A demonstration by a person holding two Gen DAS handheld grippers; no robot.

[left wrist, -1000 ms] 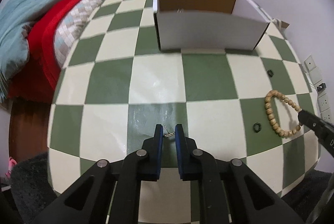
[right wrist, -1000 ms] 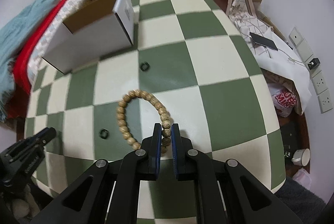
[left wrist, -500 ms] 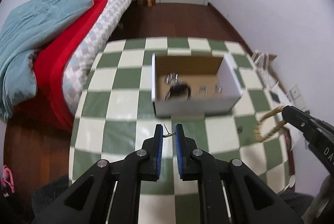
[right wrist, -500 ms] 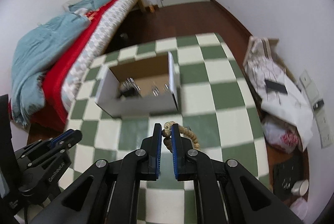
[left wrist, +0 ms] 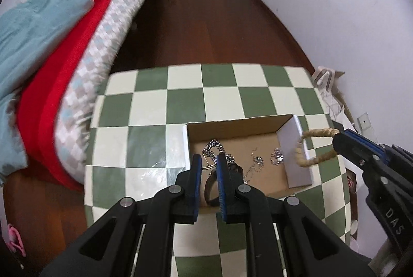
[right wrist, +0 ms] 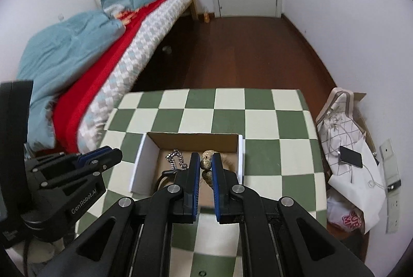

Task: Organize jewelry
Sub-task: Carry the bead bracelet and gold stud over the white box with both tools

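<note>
I am holding both grippers above the open box (left wrist: 294, 155) on the checkered surface (left wrist: 155, 109). My left gripper (left wrist: 206, 168) is clenching its jaws on a thin earring (left wrist: 206, 167) over the box's left end. My right gripper (right wrist: 206, 168) is gripping the beaded bracelet (left wrist: 307, 147), which is hanging across the box's right wall. Bare checkered squares are lying beyond the box's far edge.
</note>
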